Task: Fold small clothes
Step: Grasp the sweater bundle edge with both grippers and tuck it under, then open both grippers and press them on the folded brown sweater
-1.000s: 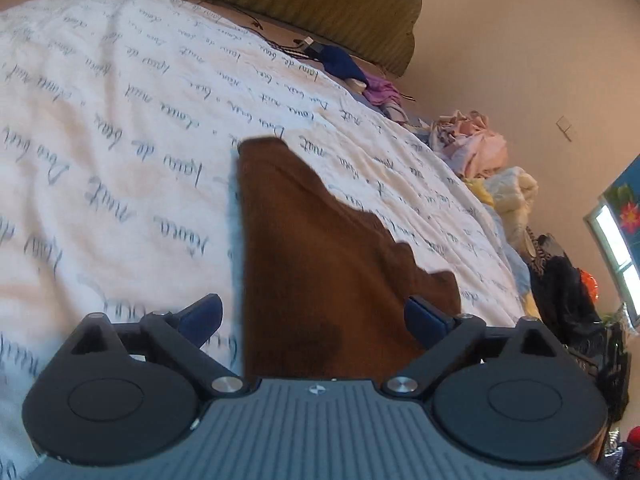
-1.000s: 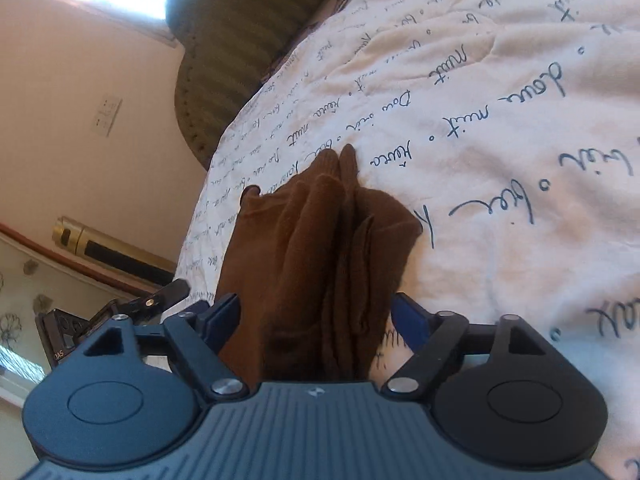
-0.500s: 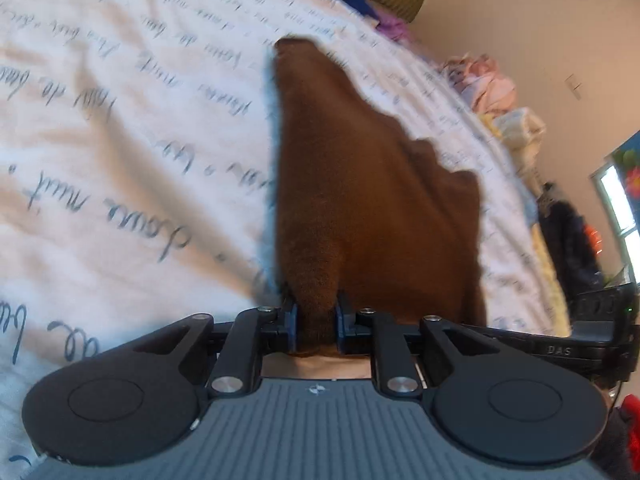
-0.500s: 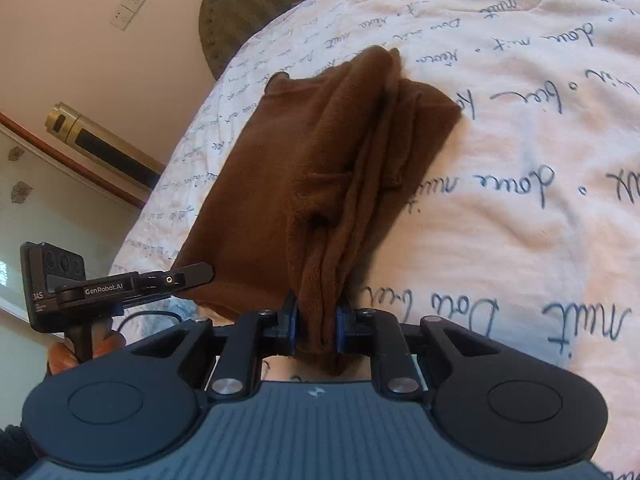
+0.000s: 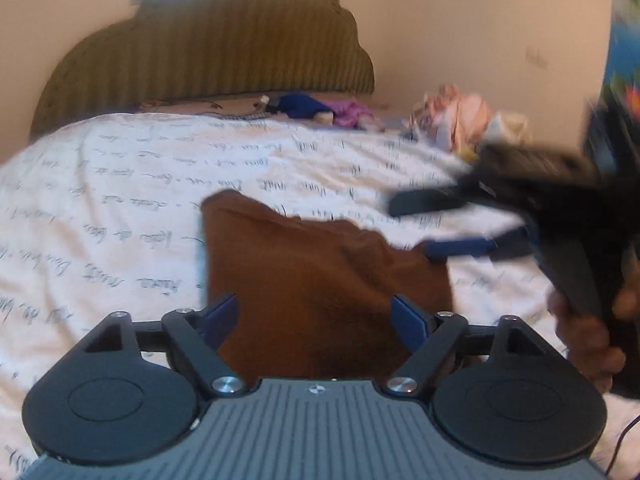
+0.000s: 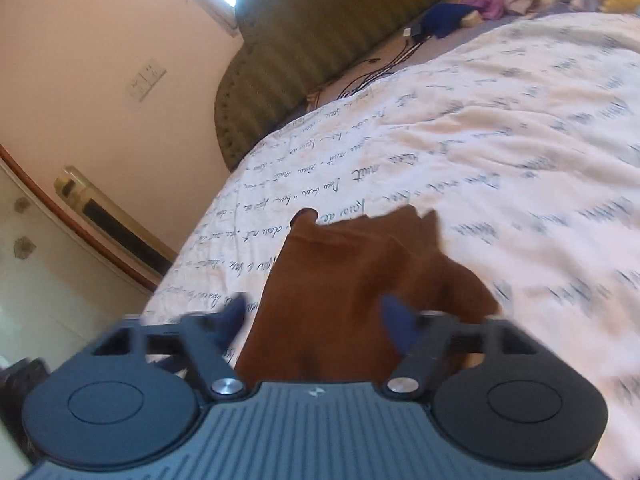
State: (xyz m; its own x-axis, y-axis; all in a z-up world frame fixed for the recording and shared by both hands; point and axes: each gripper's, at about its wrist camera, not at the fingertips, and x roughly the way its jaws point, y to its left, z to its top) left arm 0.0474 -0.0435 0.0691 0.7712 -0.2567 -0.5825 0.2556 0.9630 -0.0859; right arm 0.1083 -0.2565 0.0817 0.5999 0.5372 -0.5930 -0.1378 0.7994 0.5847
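Observation:
A small brown garment (image 5: 320,280) lies folded on the white bedspread with script lettering (image 5: 120,184); it also shows in the right wrist view (image 6: 360,292). My left gripper (image 5: 316,320) is open, its blue pads either side of the garment's near edge, holding nothing. My right gripper (image 6: 316,324) is open over the garment's near end, blurred by motion. The right gripper also shows in the left wrist view (image 5: 440,224), open, at the garment's right corner.
An olive ribbed headboard (image 5: 208,56) stands at the far end of the bed. Blue and purple clothes (image 5: 316,110) and a pink-yellow pile (image 5: 460,120) lie along the far right edge. A wall (image 6: 120,60) and a cabinet (image 6: 48,272) flank the bed's left side.
Both grippers, shut on the brown garment half a second ago, have opened and let it go. The garment now lies folded on the bed, and both views have pulled back.

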